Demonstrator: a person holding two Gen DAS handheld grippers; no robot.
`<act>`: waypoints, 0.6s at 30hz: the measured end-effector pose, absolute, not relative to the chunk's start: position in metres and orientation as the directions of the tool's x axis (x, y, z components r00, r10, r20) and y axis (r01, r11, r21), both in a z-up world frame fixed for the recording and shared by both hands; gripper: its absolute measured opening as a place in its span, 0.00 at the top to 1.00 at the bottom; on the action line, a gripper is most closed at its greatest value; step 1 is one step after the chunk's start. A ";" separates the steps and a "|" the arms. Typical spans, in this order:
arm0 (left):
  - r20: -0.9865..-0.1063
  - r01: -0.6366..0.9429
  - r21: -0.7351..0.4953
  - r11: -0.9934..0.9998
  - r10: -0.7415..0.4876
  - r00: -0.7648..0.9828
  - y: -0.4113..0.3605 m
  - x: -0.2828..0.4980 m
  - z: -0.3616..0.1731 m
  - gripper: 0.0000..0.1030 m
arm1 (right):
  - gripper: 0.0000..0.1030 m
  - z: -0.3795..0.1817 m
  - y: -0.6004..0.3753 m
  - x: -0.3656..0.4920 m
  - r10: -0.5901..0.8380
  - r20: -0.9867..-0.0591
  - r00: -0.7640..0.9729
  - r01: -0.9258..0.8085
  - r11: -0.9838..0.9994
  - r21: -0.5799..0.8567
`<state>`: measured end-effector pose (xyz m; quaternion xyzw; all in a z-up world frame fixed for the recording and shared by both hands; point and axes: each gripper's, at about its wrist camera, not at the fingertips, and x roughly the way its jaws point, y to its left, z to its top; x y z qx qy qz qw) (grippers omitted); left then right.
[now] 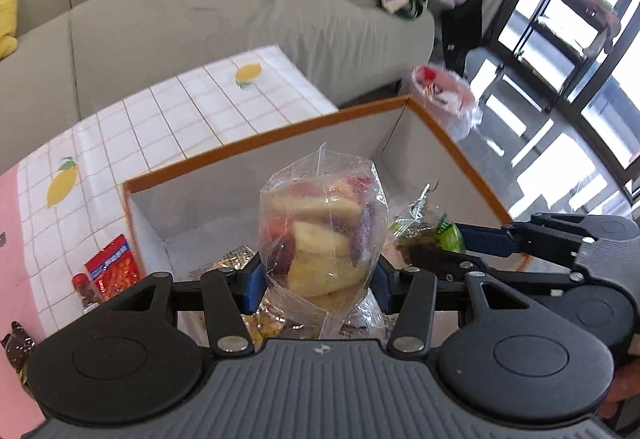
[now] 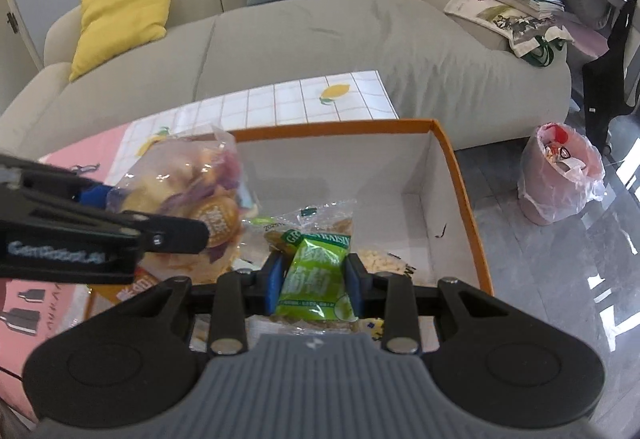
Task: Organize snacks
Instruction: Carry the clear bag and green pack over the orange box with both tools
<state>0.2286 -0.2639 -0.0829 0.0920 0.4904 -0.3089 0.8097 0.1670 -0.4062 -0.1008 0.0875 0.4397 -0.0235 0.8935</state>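
Note:
My left gripper [image 1: 320, 279] is shut on a clear bag of mixed chips [image 1: 324, 235], held upright over the orange-rimmed white box [image 1: 256, 143]. My right gripper [image 2: 314, 279] is shut on a green raisin packet [image 2: 316, 275], also above the box [image 2: 452, 167]. In the right wrist view the left gripper [image 2: 100, 235] comes in from the left with the chip bag [image 2: 192, 191]. In the left wrist view the right gripper [image 1: 440, 251] reaches in from the right with the green packet [image 1: 448, 235]. More snack packets [image 2: 384, 263] lie on the box floor.
The box stands on a table with a lemon-print tiled cloth [image 1: 168, 115]. A red snack box [image 1: 114, 265] and a small red bottle [image 1: 86, 289] lie left of it. A grey sofa [image 2: 320, 47] is behind. A pink-lined waste bin [image 2: 560, 175] sits on the floor at right.

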 end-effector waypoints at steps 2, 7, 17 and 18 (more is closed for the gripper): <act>-0.866 0.581 -0.160 0.798 -0.396 0.305 -0.269 0.236 -0.091 0.43 | 0.70 -0.107 -0.410 0.172 0.038 -0.796 0.605 0.129 0.981 0.145; -0.896 0.580 -0.131 0.804 -0.346 0.278 -0.281 0.247 -0.109 0.43 | 0.69 -0.120 -0.412 0.179 0.033 -0.811 0.584 0.135 0.981 0.137; -0.924 0.551 -0.116 0.826 -0.293 0.246 -0.276 0.255 -0.126 0.42 | 0.69 -0.149 -0.409 0.185 0.034 -0.843 0.537 0.125 0.985 0.119; -0.926 0.553 -0.110 0.826 -0.287 0.245 -0.276 0.255 -0.127 0.42 | 0.69 -0.152 -0.409 0.186 0.035 -0.844 0.535 0.128 0.984 0.122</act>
